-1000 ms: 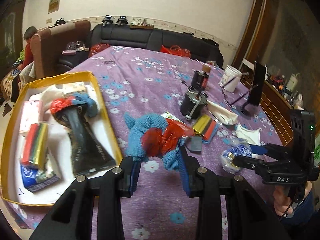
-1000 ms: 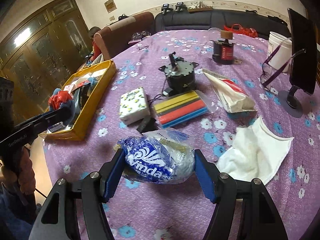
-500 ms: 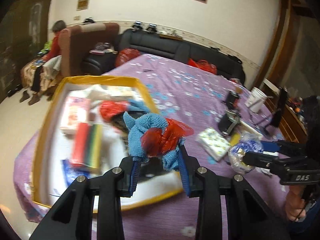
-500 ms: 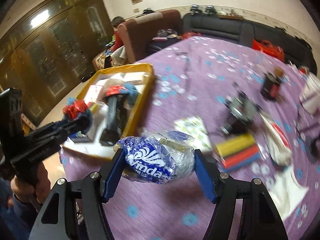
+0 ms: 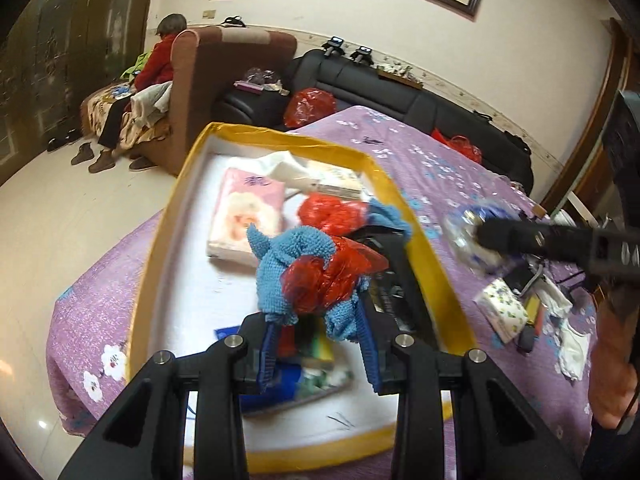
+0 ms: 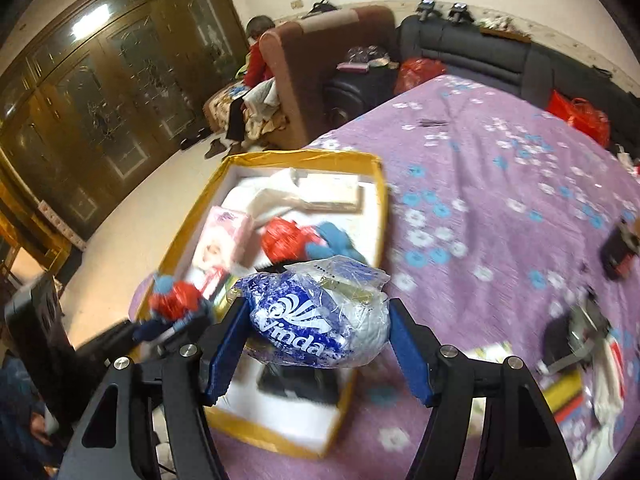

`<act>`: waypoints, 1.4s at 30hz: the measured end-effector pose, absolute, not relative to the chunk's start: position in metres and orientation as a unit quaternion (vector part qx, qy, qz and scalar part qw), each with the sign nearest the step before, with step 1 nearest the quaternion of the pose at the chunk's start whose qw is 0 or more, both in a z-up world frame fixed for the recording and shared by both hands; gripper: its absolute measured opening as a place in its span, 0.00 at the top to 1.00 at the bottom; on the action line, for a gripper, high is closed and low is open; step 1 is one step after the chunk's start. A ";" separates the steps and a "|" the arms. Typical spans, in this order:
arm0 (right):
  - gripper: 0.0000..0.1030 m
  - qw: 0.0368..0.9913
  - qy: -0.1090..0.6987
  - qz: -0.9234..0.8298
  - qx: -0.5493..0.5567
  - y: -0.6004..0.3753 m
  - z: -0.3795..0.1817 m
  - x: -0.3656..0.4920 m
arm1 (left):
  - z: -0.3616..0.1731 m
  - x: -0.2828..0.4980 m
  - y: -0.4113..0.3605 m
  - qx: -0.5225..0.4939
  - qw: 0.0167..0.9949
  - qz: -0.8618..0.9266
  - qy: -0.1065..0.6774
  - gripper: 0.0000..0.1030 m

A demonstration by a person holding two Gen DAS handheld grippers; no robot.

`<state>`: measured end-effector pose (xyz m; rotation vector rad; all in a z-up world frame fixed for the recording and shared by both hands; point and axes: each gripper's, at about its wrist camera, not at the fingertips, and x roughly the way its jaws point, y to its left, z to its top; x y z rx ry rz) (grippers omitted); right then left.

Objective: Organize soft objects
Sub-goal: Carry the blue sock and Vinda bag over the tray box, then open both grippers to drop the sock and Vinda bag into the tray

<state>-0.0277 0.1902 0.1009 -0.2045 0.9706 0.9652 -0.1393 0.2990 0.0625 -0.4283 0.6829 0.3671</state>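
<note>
My left gripper (image 5: 318, 320) is shut on a blue fluffy cloth bundled with red plastic (image 5: 308, 276), held above the yellow-rimmed white tray (image 5: 160, 248). My right gripper (image 6: 320, 332) is shut on a blue-and-white Vinda tissue pack (image 6: 316, 320) in clear wrap, hovering over the tray's near right corner (image 6: 344, 412). In the left wrist view the right gripper (image 5: 480, 236) and its pack (image 5: 466, 232) come in from the right. The right wrist view shows the left gripper (image 6: 176, 316) with its bundle (image 6: 172, 300) at lower left. The tray holds a pink tissue pack (image 5: 244, 216), a red and blue bundle (image 5: 340, 212) and other items.
The purple flowered tablecloth (image 6: 500, 184) carries a white patterned tissue pack (image 5: 504, 308), a white cloth (image 5: 572, 348) and dark gadgets (image 6: 620, 244) at the right. A person in red (image 5: 156, 64) sits on a sofa beyond the table. A black couch (image 5: 400, 96) lines the wall.
Both grippers have carried their loads from the middle of the table leftward to the tray. The tray now lies directly under the left gripper's bundle, and the tissue pack sits above its corner.
</note>
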 end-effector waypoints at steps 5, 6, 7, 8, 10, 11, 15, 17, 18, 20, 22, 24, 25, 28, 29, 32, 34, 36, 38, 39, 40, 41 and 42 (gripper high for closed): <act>0.28 0.753 0.470 0.452 -0.088 0.238 0.090 -0.011 | 0.059 -0.135 0.308 -0.213 0.900 0.184 0.333 0.66; 0.28 0.750 0.473 0.453 -0.093 0.249 0.088 -0.009 | 0.059 -0.134 0.309 -0.213 0.900 0.185 0.333 0.66; 0.28 0.748 0.475 0.452 -0.098 0.260 0.085 -0.006 | 0.059 -0.133 0.309 -0.213 0.899 0.186 0.333 0.66; 0.28 0.749 0.477 0.449 -0.100 0.266 0.083 -0.003 | 0.058 -0.132 0.310 -0.213 0.899 0.186 0.333 0.66; 0.28 0.748 0.484 0.443 -0.103 0.282 0.077 0.002 | 0.057 -0.132 0.311 -0.213 0.899 0.187 0.333 0.66; 0.28 0.747 0.485 0.443 -0.103 0.287 0.075 0.004 | 0.057 -0.133 0.312 -0.214 0.899 0.187 0.332 0.65; 0.28 0.745 0.495 0.435 -0.102 0.306 0.066 0.012 | 0.056 -0.134 0.316 -0.220 0.899 0.192 0.328 0.65; 0.28 0.747 0.494 0.432 -0.108 0.313 0.064 0.013 | 0.057 -0.135 0.319 -0.223 0.899 0.195 0.324 0.65; 0.28 0.750 0.491 0.429 -0.113 0.317 0.062 0.014 | 0.057 -0.136 0.319 -0.224 0.899 0.194 0.323 0.65; 0.27 0.753 0.487 0.426 -0.119 0.321 0.059 0.015 | 0.056 -0.136 0.319 -0.225 0.899 0.194 0.321 0.65; 0.27 0.752 0.486 0.427 -0.124 0.323 0.056 0.017 | 0.057 -0.135 0.317 -0.226 0.900 0.188 0.321 0.65; 0.24 0.750 0.485 0.432 -0.129 0.323 0.056 0.017 | 0.057 -0.133 0.314 -0.224 0.903 0.180 0.320 0.65; 0.22 0.746 0.484 0.438 -0.130 0.323 0.056 0.018 | 0.057 -0.133 0.311 -0.220 0.904 0.178 0.321 0.65; 0.19 0.755 0.474 0.436 -0.127 0.316 0.061 0.019 | 0.057 -0.130 0.306 -0.218 0.906 0.165 0.323 0.64; 0.17 0.754 0.473 0.438 -0.123 0.313 0.063 0.019 | 0.057 -0.129 0.303 -0.216 0.906 0.163 0.325 0.64; 0.17 0.755 0.473 0.442 -0.109 0.304 0.068 0.019 | 0.056 -0.127 0.296 -0.210 0.908 0.154 0.329 0.61; 0.16 0.751 0.473 0.450 -0.098 0.297 0.071 0.019 | 0.056 -0.125 0.292 -0.208 0.908 0.150 0.331 0.59; 0.16 0.751 0.474 0.450 -0.094 0.291 0.073 0.018 | 0.056 -0.123 0.286 -0.205 0.907 0.146 0.337 0.55; 0.16 0.748 0.475 0.457 -0.077 0.281 0.077 0.017 | 0.055 -0.121 0.283 -0.202 0.908 0.143 0.338 0.49; 0.16 0.745 0.478 0.460 -0.071 0.274 0.078 0.017 | 0.056 -0.121 0.281 -0.200 0.908 0.144 0.339 0.46; 0.16 0.742 0.479 0.464 -0.063 0.268 0.079 0.016 | 0.056 -0.121 0.279 -0.199 0.908 0.145 0.339 0.46; 0.16 0.741 0.479 0.467 -0.057 0.263 0.081 0.015 | 0.055 -0.120 0.277 -0.198 0.908 0.144 0.341 0.45; 0.16 0.739 0.479 0.471 -0.048 0.254 0.082 0.013 | 0.055 -0.120 0.275 -0.198 0.907 0.144 0.342 0.43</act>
